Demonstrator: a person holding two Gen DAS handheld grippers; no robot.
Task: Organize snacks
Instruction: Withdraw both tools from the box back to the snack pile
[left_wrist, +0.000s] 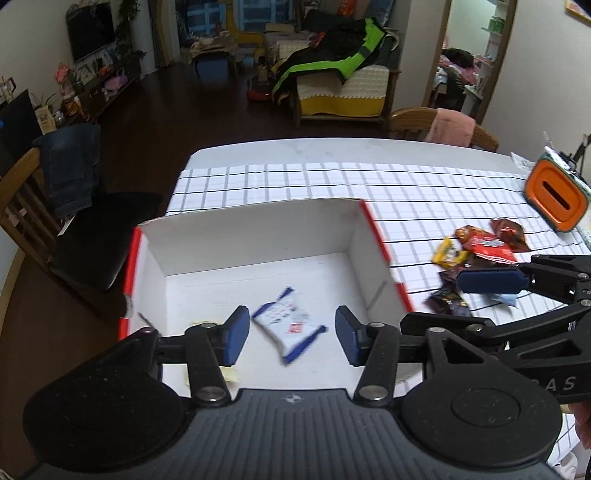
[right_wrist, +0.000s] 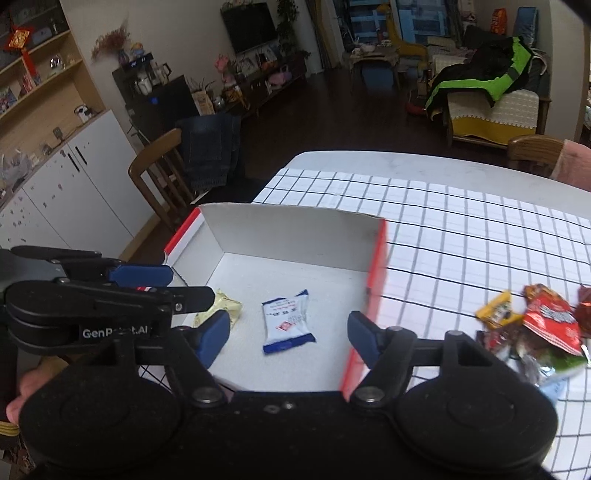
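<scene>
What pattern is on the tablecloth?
White tablecloth with a dark grid of lines; clearest in the right wrist view.

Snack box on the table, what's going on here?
A person with a claw in each hand is sorting snacks into the white box. A blue-and-white packet and a pale yellow one already lie inside. Both the left claw and right claw are open and empty above the box. The pile of snacks still waits on the checked cloth.
</scene>
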